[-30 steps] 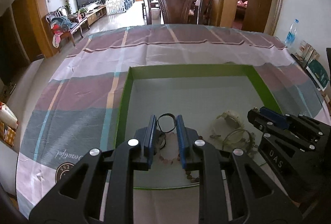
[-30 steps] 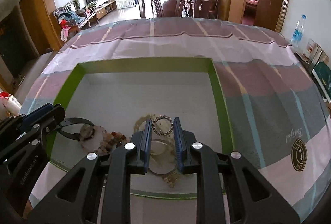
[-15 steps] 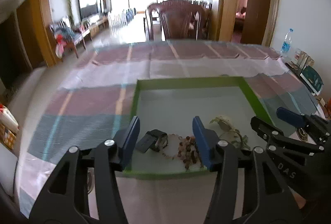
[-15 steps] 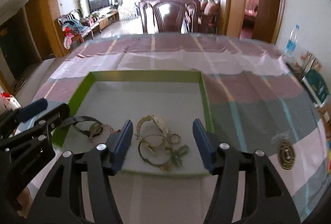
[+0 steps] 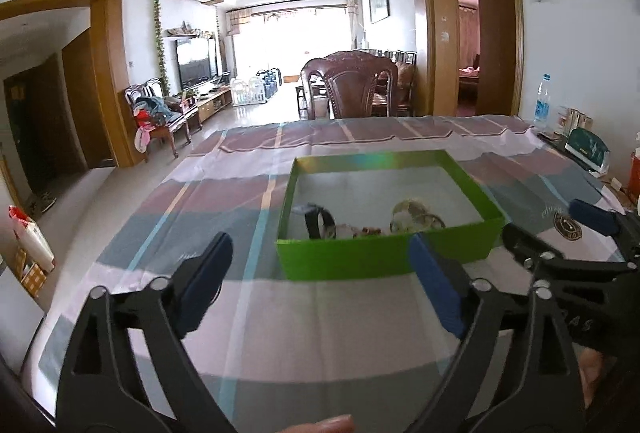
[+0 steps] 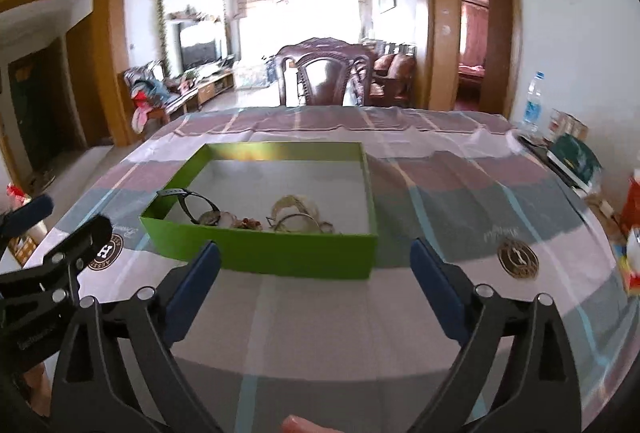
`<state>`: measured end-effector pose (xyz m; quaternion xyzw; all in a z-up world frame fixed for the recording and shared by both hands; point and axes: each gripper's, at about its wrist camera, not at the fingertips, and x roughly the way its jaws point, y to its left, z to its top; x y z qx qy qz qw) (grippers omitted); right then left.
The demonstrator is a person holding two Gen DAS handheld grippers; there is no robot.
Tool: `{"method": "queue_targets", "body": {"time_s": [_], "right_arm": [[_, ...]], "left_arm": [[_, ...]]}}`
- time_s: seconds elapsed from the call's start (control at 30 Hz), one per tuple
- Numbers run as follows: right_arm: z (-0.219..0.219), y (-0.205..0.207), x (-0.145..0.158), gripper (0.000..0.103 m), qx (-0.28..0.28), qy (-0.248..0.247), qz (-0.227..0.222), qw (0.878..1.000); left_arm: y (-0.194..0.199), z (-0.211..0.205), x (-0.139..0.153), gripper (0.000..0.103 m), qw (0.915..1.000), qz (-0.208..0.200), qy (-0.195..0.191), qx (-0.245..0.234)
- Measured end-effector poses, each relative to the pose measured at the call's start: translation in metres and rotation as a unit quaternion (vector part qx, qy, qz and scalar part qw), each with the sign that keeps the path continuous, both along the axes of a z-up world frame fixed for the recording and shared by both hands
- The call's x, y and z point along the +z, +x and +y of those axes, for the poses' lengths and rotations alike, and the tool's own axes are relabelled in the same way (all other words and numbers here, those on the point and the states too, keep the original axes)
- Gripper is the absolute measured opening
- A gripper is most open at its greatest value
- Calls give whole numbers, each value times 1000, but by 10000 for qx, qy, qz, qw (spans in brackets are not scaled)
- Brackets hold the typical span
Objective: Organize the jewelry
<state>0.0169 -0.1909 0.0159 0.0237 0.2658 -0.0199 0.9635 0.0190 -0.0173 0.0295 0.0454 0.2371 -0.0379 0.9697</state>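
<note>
A green box (image 5: 384, 257) stands on the striped tablecloth; it also shows in the right wrist view (image 6: 264, 253). Inside lie a black watch (image 5: 318, 219), a beaded bracelet (image 6: 250, 222) and pale gold bangles (image 6: 296, 215). My left gripper (image 5: 320, 273) is open and empty, held back from the box's near wall. My right gripper (image 6: 314, 273) is open and empty, also short of the near wall. Each gripper shows at the edge of the other's view.
A wooden chair (image 5: 352, 89) stands at the table's far side. A water bottle (image 5: 542, 103), a green packet (image 5: 586, 151) and a red item (image 6: 632, 201) sit along the right edge. The cloth carries round printed logos (image 6: 518, 258).
Both grippers opened, let go of the jewelry in the box, and drew back and up out of the box to in front of its near wall.
</note>
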Motion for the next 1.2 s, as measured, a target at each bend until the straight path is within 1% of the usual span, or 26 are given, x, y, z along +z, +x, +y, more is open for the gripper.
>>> {"method": "queue_targets", "body": {"time_s": [0.03, 0.07, 0.13, 0.23, 0.57, 1.2], "right_arm": [[0, -5, 0, 95, -95, -44, -78, 9999], [1, -10, 0, 97, -154, -100, -135, 9997], [3, -19, 1, 97, -271, -253, -261, 9990], [2, -25, 2, 98, -340, -288, -331, 9985], [3, -36, 1, 99, -316, -270, -354, 9985], [9, -39, 0, 99, -279, -226, -300, 9989]], "left_arm": [[-4, 0, -1, 96, 10000, -23, -16, 41], [-7, -1, -2, 97, 10000, -30, -12, 60], [-13, -3, -3, 98, 10000, -42, -2, 19], [-18, -2, -3, 99, 10000, -61, -40, 9], [-27, -1, 0, 99, 9999, -137, -5, 92], [-26, 6, -2, 99, 9998, -83, -6, 162]]}}
